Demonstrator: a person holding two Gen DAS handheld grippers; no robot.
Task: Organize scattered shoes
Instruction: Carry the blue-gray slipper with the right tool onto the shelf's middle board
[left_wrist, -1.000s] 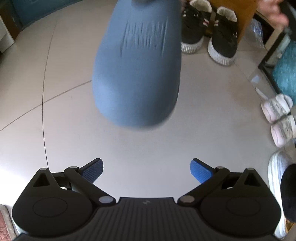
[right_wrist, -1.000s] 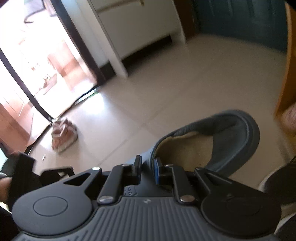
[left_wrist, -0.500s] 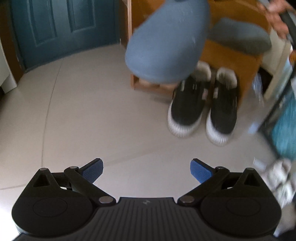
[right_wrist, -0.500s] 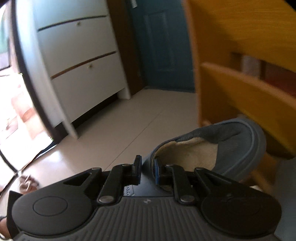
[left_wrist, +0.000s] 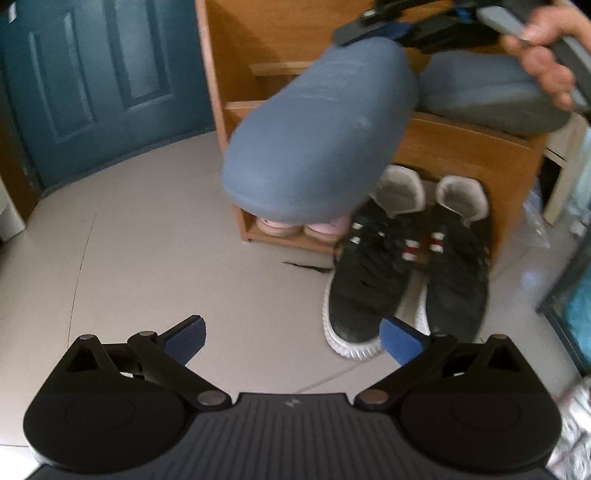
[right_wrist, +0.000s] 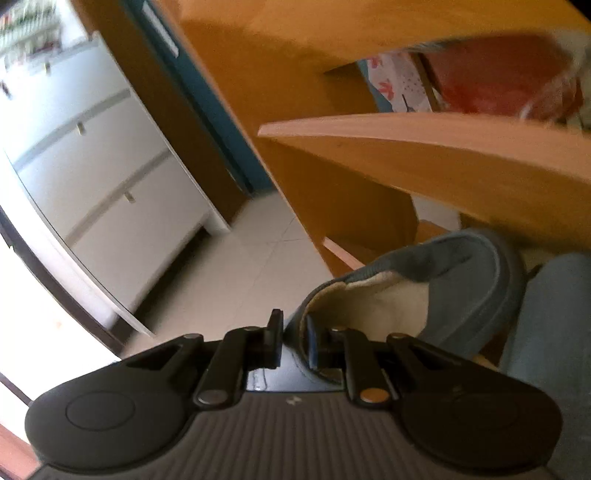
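Both hands have moved from open floor up to the wooden rack (left_wrist: 461, 147). Right gripper (right_wrist: 293, 345) pinches the blue slipper (left_wrist: 317, 140) by its heel, in the air beside its twin (left_wrist: 480, 92) on the shelf. Left gripper (left_wrist: 293, 338) is wide apart, empty, above black sneakers (left_wrist: 369, 280).

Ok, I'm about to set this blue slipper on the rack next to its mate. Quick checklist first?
1. Grip: right gripper pinches the blue fabric slipper's rim: ok.
2. Slipper off the floor, clear of the black lace-up sneakers: ok.
3. Matching blue slipper already on the wooden shoe rack: ok.
4. Free shelf space beside the mate: cannot tell, the held slipper hides it.
5. Left gripper open, empty and low, out of the way: ok.
6. Pink shoes stay tucked on the bottom shelf: ok.
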